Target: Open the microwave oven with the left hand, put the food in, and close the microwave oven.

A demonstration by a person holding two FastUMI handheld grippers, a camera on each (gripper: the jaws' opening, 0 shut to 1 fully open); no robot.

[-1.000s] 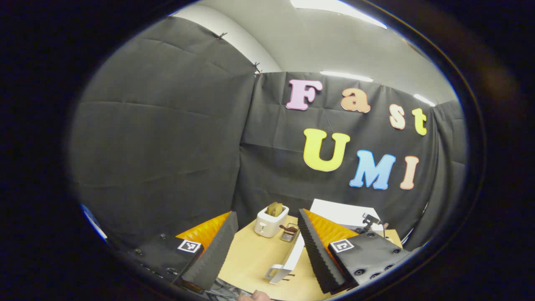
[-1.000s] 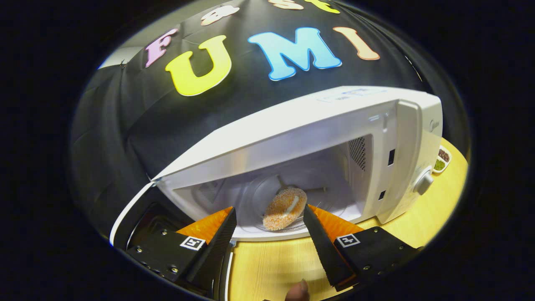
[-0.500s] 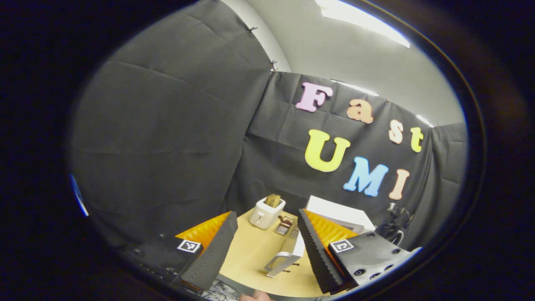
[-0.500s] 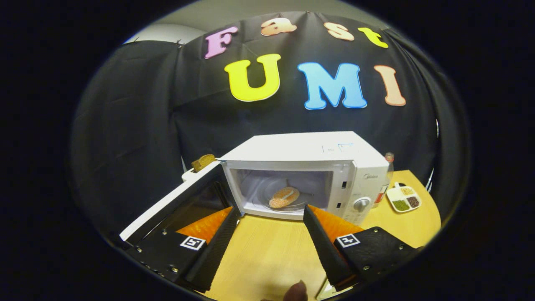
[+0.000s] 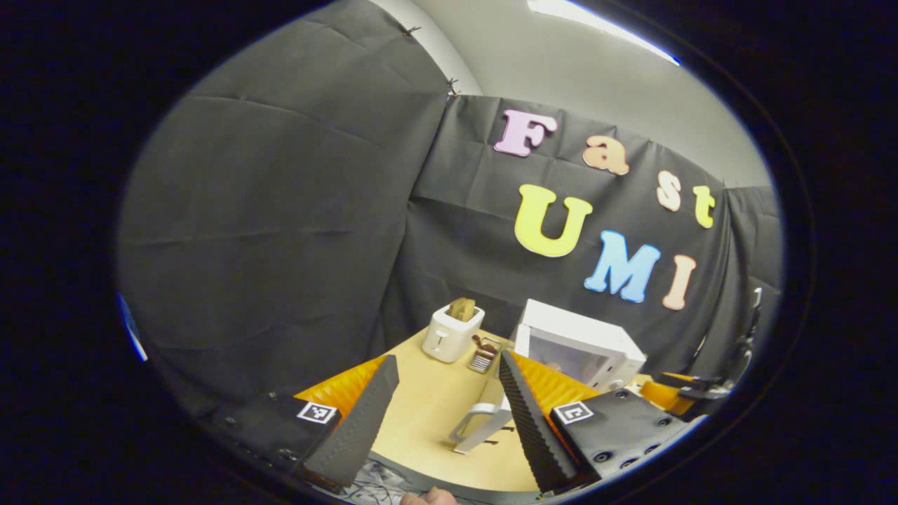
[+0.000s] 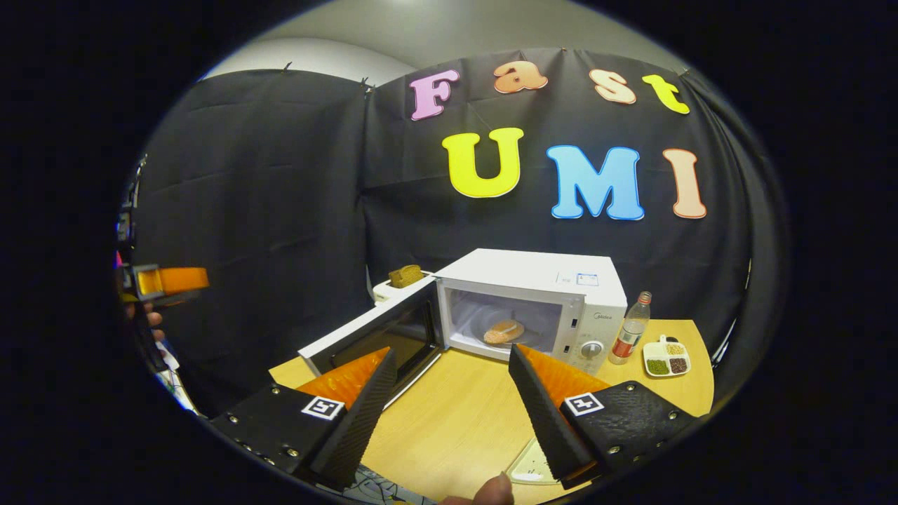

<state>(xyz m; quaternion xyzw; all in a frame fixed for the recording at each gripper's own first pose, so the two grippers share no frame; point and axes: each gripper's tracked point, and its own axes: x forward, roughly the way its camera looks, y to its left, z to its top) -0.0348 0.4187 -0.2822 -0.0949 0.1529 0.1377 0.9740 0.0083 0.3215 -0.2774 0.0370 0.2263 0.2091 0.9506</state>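
Observation:
In the right gripper view the white microwave [image 6: 540,277] stands at the back of the wooden table [image 6: 456,414] with its door [image 6: 368,335] swung wide to the left. A round breaded piece of food [image 6: 504,331] lies on the turntable inside. My right gripper [image 6: 452,352] is open and holds nothing, well back from the oven. My left gripper [image 6: 165,280] hangs far off at the left edge. In the left gripper view my left gripper [image 5: 447,359] is open and holds nothing. The microwave [image 5: 586,337] is far ahead, and its door handle [image 5: 477,426] shows between the fingers.
A white toaster [image 6: 393,284] with bread stands left of the microwave, beside a small wire basket [image 5: 483,356]. To the oven's right are a bottle [image 6: 631,335] and a divided dish [image 6: 666,356]. A white plate [image 6: 530,466] lies at the near table edge.
My right gripper has drawn back from the oven mouth to well over the table, leaving the food on the turntable. The left gripper stays open and has turned a little toward the microwave.

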